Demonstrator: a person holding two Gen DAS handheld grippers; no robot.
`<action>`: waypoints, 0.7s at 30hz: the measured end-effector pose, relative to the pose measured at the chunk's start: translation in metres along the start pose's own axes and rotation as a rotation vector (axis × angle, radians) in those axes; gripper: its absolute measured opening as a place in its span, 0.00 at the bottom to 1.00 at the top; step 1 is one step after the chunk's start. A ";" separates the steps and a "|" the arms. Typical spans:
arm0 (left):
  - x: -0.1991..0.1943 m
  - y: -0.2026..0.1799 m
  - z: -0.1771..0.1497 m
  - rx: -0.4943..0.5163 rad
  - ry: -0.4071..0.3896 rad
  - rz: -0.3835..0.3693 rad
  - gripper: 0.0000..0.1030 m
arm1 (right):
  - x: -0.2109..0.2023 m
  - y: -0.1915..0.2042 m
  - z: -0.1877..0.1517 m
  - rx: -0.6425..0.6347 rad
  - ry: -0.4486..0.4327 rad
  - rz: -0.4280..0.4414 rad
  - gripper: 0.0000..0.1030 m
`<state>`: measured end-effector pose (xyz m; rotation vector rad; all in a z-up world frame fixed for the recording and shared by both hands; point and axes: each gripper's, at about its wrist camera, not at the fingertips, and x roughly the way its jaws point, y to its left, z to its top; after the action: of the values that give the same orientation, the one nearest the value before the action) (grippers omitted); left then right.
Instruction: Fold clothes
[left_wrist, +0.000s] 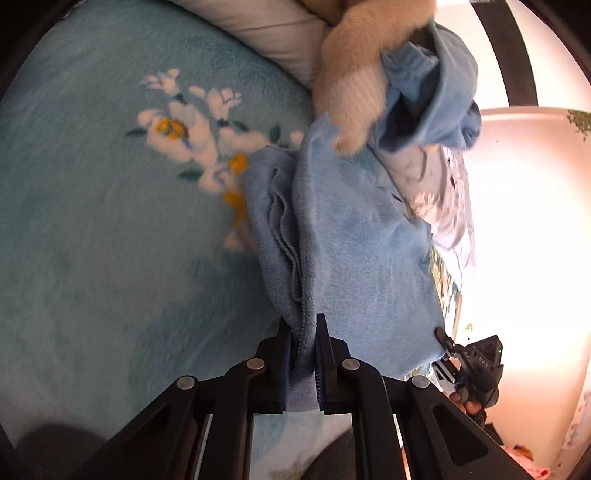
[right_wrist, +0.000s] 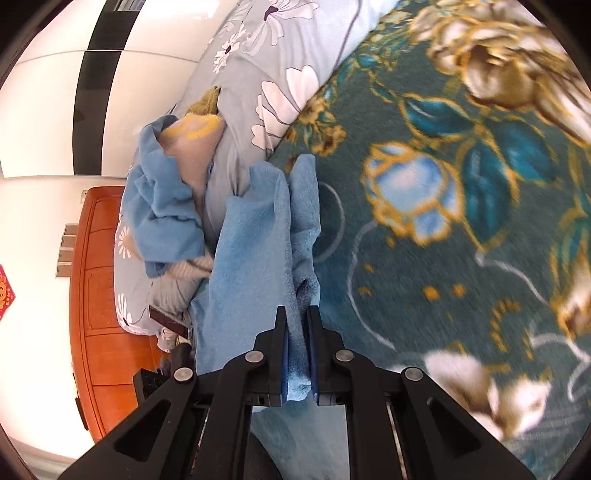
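Bedding fills both views: a pale teal blanket (left_wrist: 92, 229) with white and yellow flowers under the left gripper, a dark teal blanket (right_wrist: 461, 258) with gold and blue flowers under the right.

Nearest the left camera, the left gripper (left_wrist: 303, 363) has its fingers (left_wrist: 325, 354) pressed on a bunched edge of the blue cloth (left_wrist: 354, 266). From that grip the cloth runs away over the pale blanket, with a folded hem on its left side. Right of the cloth, the right gripper (left_wrist: 441, 336) pinches another edge of it. Beyond the cloth lie a cream fluffy thing (left_wrist: 354, 85), more crumpled blue fabric (left_wrist: 436, 92) and a white pillow (left_wrist: 266, 26).

Seen from the right wrist, the right gripper's fingers (right_wrist: 314, 354) clamp a rolled edge of the cloth. Left of the cloth is a grey flowered duvet (right_wrist: 258, 66), and beyond that a wooden headboard (right_wrist: 103, 295).
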<state>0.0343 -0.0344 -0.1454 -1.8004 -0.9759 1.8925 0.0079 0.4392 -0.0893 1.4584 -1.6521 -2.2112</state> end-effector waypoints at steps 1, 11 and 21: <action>0.001 0.004 -0.008 0.000 0.010 0.008 0.11 | -0.004 -0.006 -0.007 0.002 0.006 -0.015 0.09; 0.013 0.009 -0.036 0.054 0.044 0.129 0.16 | -0.016 -0.034 -0.010 0.025 0.002 -0.126 0.10; -0.003 -0.038 0.007 0.277 -0.101 0.308 0.47 | 0.021 0.032 0.056 -0.276 -0.006 -0.244 0.33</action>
<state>0.0203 -0.0113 -0.1179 -1.7804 -0.4525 2.1929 -0.0565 0.4559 -0.0786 1.6475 -1.1614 -2.4450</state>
